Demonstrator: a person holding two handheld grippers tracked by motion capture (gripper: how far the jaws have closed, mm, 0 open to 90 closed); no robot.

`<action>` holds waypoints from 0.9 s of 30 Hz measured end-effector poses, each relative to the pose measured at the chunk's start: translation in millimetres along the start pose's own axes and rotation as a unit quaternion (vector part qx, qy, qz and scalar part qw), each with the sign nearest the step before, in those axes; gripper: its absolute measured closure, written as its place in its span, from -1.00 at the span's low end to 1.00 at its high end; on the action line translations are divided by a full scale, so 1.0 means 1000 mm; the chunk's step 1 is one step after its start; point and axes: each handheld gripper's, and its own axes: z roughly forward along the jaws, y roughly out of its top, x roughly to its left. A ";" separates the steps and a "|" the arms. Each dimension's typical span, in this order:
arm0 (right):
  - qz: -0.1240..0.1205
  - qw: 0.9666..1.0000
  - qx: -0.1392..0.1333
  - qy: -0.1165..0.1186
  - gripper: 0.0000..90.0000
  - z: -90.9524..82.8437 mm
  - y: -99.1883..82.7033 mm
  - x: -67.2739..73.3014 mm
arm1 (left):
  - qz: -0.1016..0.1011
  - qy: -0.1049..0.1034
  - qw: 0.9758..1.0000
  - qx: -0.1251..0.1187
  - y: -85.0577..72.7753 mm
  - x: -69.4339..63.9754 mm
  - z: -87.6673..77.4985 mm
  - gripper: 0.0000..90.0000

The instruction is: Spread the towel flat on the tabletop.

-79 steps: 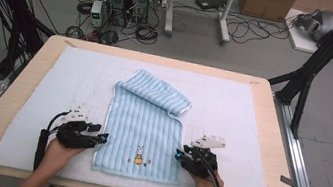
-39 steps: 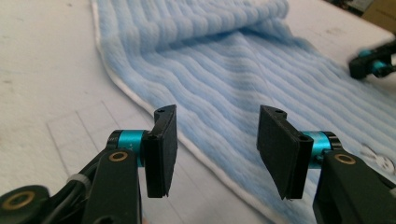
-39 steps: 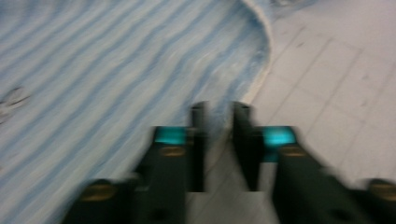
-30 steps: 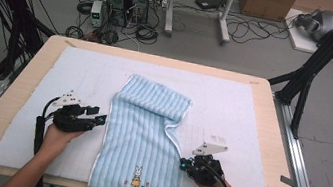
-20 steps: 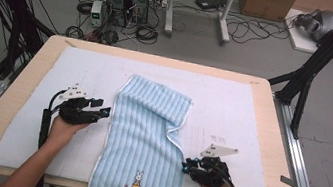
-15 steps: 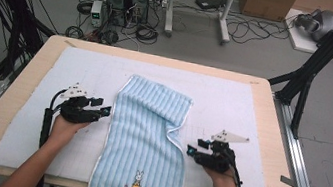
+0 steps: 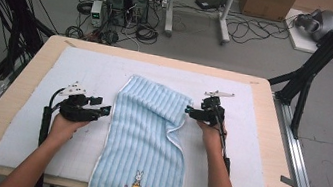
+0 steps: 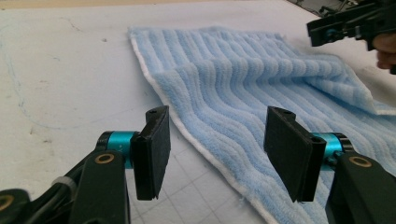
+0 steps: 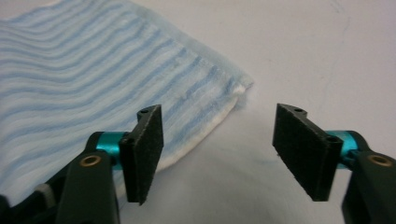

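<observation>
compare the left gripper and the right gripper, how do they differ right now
The left gripper sits at the towel's long left edge, about midway along; the right gripper is farther up the table, at the folded-over right corner. In the high view the left one points rightward, the right one leftward, so they face each other across the towel. Both have jaws that have just been opening, with nothing gripped between them, and both hover low over the white mat.

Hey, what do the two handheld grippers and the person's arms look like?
Both the left gripper and right gripper are black, with flat black pads, teal collars and brass screws. Each carries a grey three-cornered plate and trails a black cable. The forearms are bare, no sleeves.
</observation>
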 end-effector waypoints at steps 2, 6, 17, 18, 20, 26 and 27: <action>0.007 1.000 0.014 -0.002 -0.36 0.012 0.002 0.001 | 0.003 0.000 1.000 0.003 0.000 -0.001 0.000 -0.08; -0.039 0.998 0.030 -0.033 0.08 0.024 0.004 0.010 | 0.006 0.001 1.000 0.007 0.000 -0.001 0.002 -0.08; -0.069 0.993 0.038 -0.084 0.92 0.038 0.029 0.002 | 0.002 0.008 1.000 0.017 -0.003 -0.001 0.002 -0.08; -0.062 0.993 0.030 -0.098 0.92 0.039 0.032 -0.002 | 0.002 0.008 1.000 0.019 -0.003 -0.001 0.002 -0.08; -0.030 0.992 0.018 -0.118 0.92 0.039 0.036 -0.009 | 0.003 0.008 1.000 0.022 -0.003 -0.001 0.003 -0.08; 0.008 0.995 -0.009 -0.102 0.52 0.037 0.038 -0.011 | 0.003 0.006 1.000 0.025 -0.004 -0.001 0.006 -0.08; 0.008 0.995 -0.013 -0.099 0.51 0.035 0.037 -0.012 | 0.004 0.006 1.000 0.025 -0.004 -0.002 0.006 -0.08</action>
